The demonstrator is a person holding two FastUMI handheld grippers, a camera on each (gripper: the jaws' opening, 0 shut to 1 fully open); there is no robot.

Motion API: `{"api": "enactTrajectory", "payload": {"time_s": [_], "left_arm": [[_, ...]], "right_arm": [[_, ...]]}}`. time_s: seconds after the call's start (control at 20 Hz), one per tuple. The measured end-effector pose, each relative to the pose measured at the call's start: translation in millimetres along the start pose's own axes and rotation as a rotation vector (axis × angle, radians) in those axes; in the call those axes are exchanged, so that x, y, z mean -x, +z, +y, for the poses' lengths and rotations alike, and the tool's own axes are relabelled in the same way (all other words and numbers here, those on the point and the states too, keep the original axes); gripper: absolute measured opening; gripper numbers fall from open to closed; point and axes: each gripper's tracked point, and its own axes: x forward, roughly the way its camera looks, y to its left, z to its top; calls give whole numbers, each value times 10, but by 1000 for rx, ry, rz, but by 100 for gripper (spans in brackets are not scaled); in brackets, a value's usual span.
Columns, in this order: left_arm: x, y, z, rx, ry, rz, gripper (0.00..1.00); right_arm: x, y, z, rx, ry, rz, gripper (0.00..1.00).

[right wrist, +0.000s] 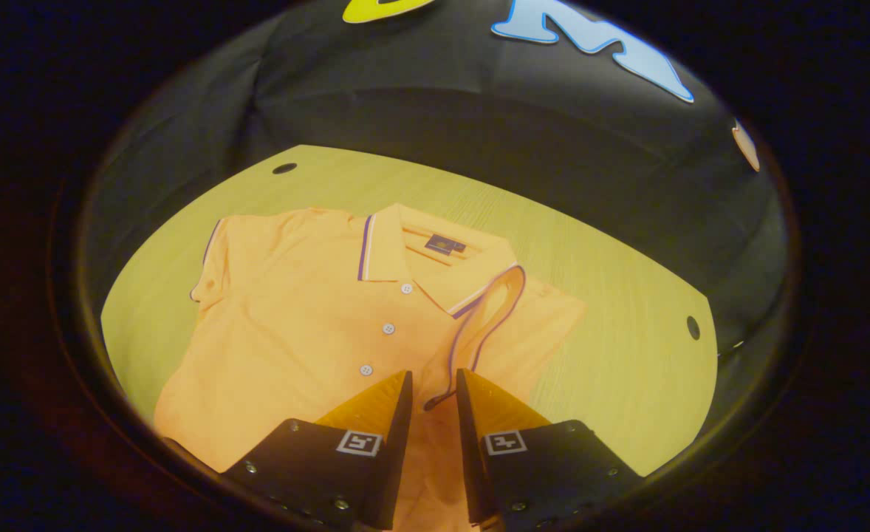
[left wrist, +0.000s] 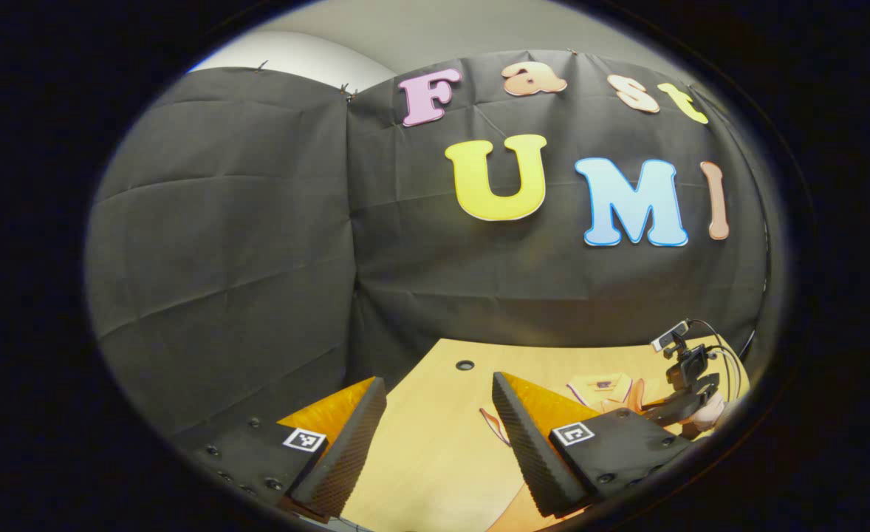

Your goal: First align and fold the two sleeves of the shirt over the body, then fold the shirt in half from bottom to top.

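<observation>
Left gripper view, left gripper (left wrist: 435,414) spread wide above the table (left wrist: 435,458), other gripper (left wrist: 690,388) far right over the shirt (left wrist: 605,390); right gripper view, shirt (right wrist: 295,332) flat on table (right wrist: 627,310), one sleeve (right wrist: 494,318) folded over, right gripper (right wrist: 433,388) narrowed around its trimmed edge, grip uncertain.

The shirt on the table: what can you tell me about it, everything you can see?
The shirt is an orange short-sleeved polo of soft knit-looking cloth, lying front up on the wooden table. Its collar has striped edging, with a dark label inside and three pale buttons below. One sleeve lies spread out; the other sleeve is folded over the body, its trimmed cuff reaching between the right gripper fingers, which stand nearly closed around it.
</observation>
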Motion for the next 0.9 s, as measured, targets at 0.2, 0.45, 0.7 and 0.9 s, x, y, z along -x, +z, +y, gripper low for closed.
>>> {"api": "enactTrajectory", "payload": {"time_s": [0.2,0.45,0.7,0.9], "left_arm": [[-106,-77,-69,11,-20,12,99],[-392,-342,-349,16,-87,54,99],[-855,-720,-677,20,-153,111,99],[-1261,-1126,-902,27,-189,177,99]], "right_arm": [[113,102,-81,-36,-15,-30,45],[494,298,-185,-98,-24,-108,45],[1123,478,-250,-146,-27,-217,45],[1678,572,-288,-213,-31,-297,45]]}}
